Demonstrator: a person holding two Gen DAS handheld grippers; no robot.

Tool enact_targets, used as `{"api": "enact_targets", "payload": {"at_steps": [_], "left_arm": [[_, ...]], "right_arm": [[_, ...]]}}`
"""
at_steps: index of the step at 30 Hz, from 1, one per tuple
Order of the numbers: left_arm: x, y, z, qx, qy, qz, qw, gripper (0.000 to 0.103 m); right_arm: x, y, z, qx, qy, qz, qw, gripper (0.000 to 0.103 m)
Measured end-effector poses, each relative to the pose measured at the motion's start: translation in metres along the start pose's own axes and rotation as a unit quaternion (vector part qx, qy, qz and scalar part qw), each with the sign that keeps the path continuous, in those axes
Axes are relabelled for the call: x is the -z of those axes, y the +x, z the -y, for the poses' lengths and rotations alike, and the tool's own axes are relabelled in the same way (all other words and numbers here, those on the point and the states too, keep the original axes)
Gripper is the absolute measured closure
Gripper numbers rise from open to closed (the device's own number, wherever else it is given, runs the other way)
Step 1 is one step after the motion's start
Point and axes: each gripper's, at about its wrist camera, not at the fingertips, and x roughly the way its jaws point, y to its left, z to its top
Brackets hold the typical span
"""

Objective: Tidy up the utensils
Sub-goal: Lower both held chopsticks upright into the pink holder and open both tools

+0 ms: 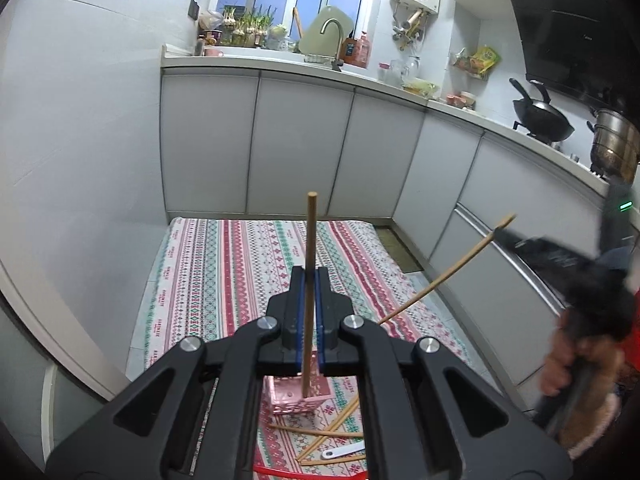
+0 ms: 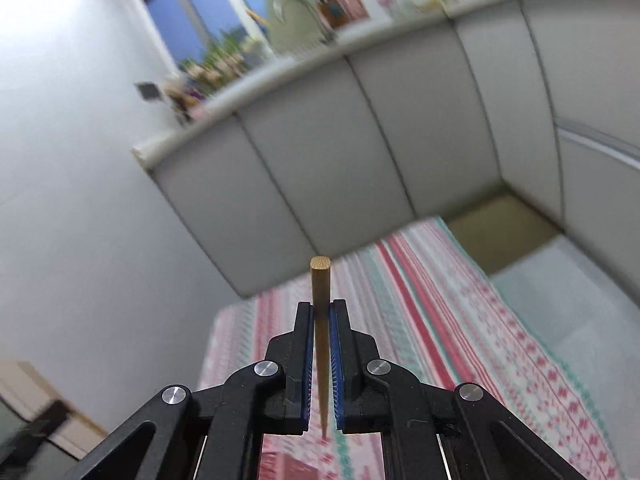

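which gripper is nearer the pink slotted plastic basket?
Left. The left gripper sits directly above the pink slotted plastic basket; the right gripper is up and off to the right.

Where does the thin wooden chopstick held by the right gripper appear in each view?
Left wrist view: the thin wooden chopstick slants across the right side, held by the blurred right gripper.
Right wrist view: the chopstick stands centre, between the pads.
Shared landmark: the striped patterned cloth.

Kitchen background: patterned cloth (image 1: 248, 264) at centre, grey cabinet doors (image 1: 304, 140) at twelve o'clock beneath a faucet (image 1: 334, 36), wok (image 1: 542, 114) and steel pot (image 1: 616, 144) at two o'clock.
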Motion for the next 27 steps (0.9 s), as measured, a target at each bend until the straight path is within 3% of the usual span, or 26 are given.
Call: {"api": "enact_targets", "payload": {"at_steps": [3, 9, 14, 18, 27], "left_arm": [[0.005, 0.01, -0.003, -0.018, 0.006, -0.005, 0.9998, 0.098], [0.011, 0.026, -0.007, -0.016, 0.001, -0.007, 0.9999, 0.098], [0.013, 0.034, -0.002, -0.023, 0.018, -0.011, 0.9995, 0.098], [0.023, 0.051, -0.007, -0.035, 0.02, -0.037, 0.9985, 0.098], [0.04, 0.084, -0.029, -0.003, -0.028, -0.089, 0.9956, 0.098]], "right_arm": [[0.003, -0.009, -0.012, -0.023, -0.011, 0.008, 1.0, 0.097], [0.011, -0.003, -0.038, -0.054, -0.026, -0.011, 0.998, 0.097], [0.025, 0.015, -0.047, -0.055, -0.039, -0.029, 0.997, 0.097], [0.045, 0.034, -0.059, -0.046, -0.074, -0.048, 0.995, 0.097], [0.08, 0.082, -0.068, -0.038, -0.126, -0.106, 0.986, 0.096]]}}
